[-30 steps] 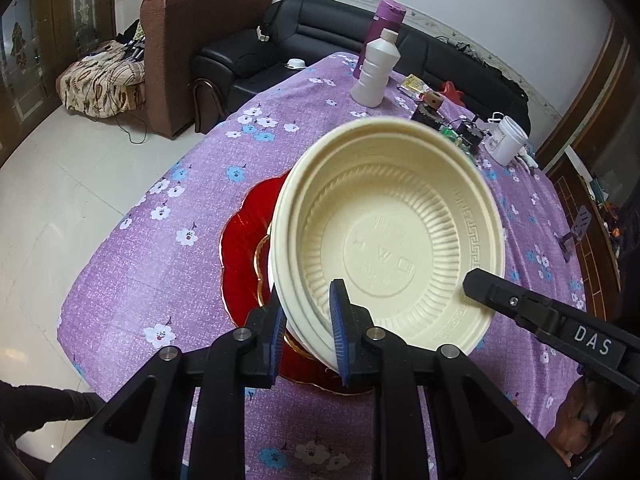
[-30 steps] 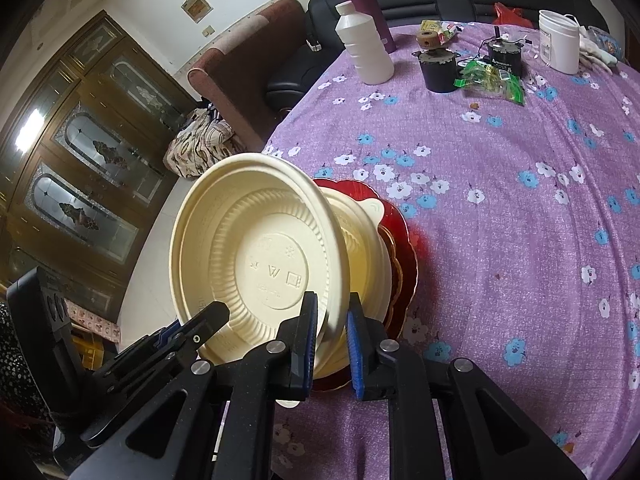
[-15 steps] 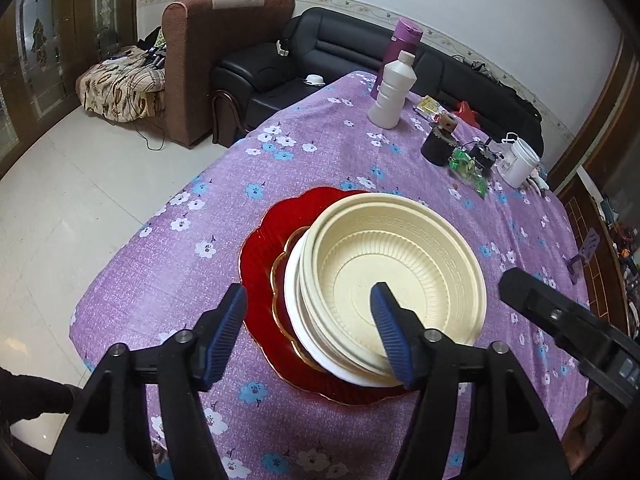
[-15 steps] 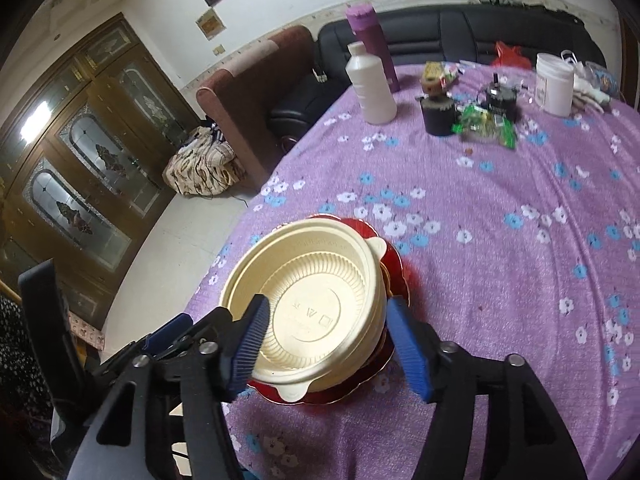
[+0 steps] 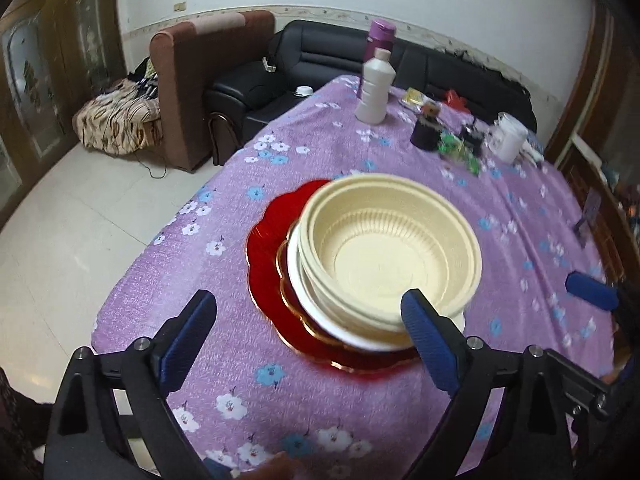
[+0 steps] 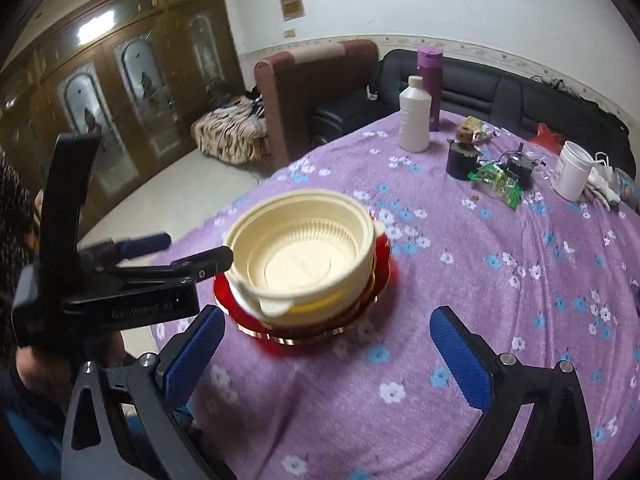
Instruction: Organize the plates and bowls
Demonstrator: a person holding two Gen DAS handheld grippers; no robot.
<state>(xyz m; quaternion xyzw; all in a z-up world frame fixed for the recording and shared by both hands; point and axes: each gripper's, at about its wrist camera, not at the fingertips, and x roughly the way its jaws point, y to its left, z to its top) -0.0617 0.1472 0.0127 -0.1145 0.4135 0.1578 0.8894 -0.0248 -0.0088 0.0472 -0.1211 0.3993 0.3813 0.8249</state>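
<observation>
A cream ribbed bowl [image 5: 390, 248] rests level on top of a stack of cream bowls, a white plate [image 5: 296, 280] and a red scalloped plate [image 5: 266, 264], all on the purple flowered tablecloth. My left gripper [image 5: 310, 336] is drawn back just short of the stack, its jaws opening and its pads off the rim. In the right wrist view the same bowl [image 6: 300, 256] sits on the red plate [image 6: 384, 258]. My right gripper [image 6: 328, 358] hangs before it, jaws opening with nothing between them. The left gripper [image 6: 184, 250] shows beside the bowl's left rim.
At the table's far side stand a white bottle [image 6: 414, 120], a purple flask [image 6: 430, 80], a black pot [image 6: 460, 160], green wrappers [image 6: 498, 182] and a white cup [image 6: 572, 176]. The table edge [image 5: 132, 280] drops to tiled floor on the left. An armchair and a black sofa stand beyond.
Both grippers let go of the cream bowl's rim and spread wide. The bowl went from tilted up to lying level on the stack. Both grippers drew back from it.
</observation>
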